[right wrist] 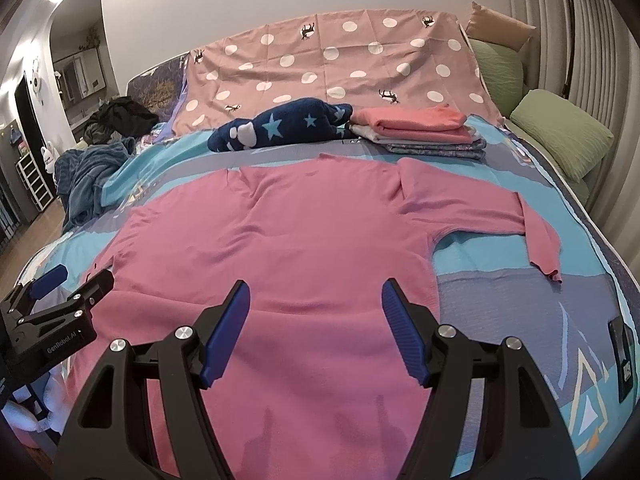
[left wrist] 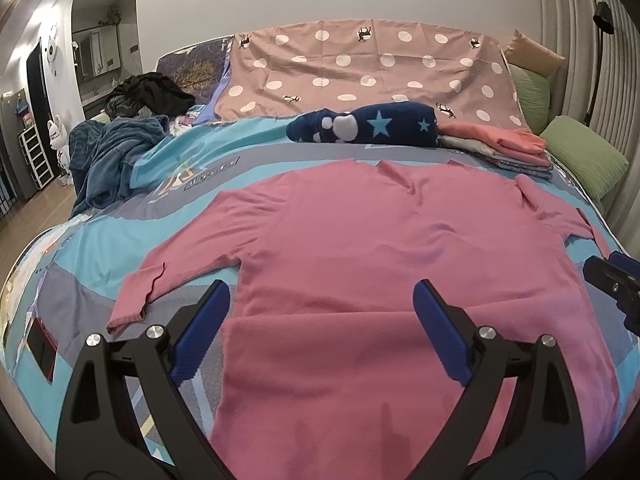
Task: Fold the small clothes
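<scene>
Black moulded plastic arms carry the left gripper (left wrist: 322, 294), each finger faced with a ribbed blue pad (left wrist: 208, 320) and pinned by round silver screws. The right gripper (right wrist: 316, 294) matches; white "GenRobot.AI" lettering marks a black body.

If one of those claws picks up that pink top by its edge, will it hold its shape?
Probably not. The pink top lies flat with soft wrinkles, so it would likely droop. Its sleeve would probably dangle. It looks thin, likely light.
</scene>
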`<state>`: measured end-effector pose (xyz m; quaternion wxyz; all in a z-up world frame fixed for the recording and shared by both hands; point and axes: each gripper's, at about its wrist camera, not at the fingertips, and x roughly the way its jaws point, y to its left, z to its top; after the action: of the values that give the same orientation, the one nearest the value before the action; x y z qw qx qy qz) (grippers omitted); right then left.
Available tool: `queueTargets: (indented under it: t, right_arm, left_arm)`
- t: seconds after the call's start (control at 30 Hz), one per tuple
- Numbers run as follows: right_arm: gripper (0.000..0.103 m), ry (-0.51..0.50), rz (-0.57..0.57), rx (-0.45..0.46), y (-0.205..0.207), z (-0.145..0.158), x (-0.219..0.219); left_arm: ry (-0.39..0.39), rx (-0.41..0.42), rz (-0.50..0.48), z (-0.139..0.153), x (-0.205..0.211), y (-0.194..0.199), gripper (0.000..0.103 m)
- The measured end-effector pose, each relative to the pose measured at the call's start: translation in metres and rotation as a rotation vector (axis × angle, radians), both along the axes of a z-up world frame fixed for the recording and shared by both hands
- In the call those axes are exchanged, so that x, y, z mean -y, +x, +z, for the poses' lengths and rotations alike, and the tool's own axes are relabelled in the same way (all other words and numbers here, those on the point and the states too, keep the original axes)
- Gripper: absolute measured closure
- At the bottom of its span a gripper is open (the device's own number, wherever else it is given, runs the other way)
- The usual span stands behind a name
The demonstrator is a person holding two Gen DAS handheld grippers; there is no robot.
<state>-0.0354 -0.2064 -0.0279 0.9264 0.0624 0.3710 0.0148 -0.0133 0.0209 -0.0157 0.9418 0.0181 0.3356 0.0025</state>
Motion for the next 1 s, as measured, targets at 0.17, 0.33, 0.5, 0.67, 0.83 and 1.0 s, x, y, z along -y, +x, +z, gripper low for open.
queueTargets:
  t: [0.17,0.33,0.5,0.67,0.83,1.0]
  right_arm:
    - [0.033,-0.008,0.006,-0.018,0.003,-0.004,-0.004]
    - [0.033,-0.015,0.000,-0.042,0.007,-0.009,-0.004]
    - [0.032,-0.018,-0.010,-0.065,0.009,-0.014,-0.003]
    - [0.031,-0.011,-0.022,-0.092,0.014,-0.021,0.000]
    - [0.031,-0.010,-0.018,-0.104,0.018,-0.025,-0.002]
    - [0.031,-0.013,-0.017,-0.117,0.021,-0.028,-0.005]
  left_arm:
    - [-0.006,-0.008,0.009,-0.003,-0.006,0.003,0.009]
    - [-0.025,-0.054,0.041,-0.014,-0.020,0.013,0.009]
    - [-0.053,-0.107,0.138,-0.028,-0.062,0.023,0.013]
    - [-0.096,-0.186,0.337,-0.046,-0.145,0.034,0.040]
    - [-0.141,-0.272,0.495,-0.072,-0.218,0.039,0.051]
    - [-0.140,-0.320,0.486,-0.089,-0.231,0.044,0.045]
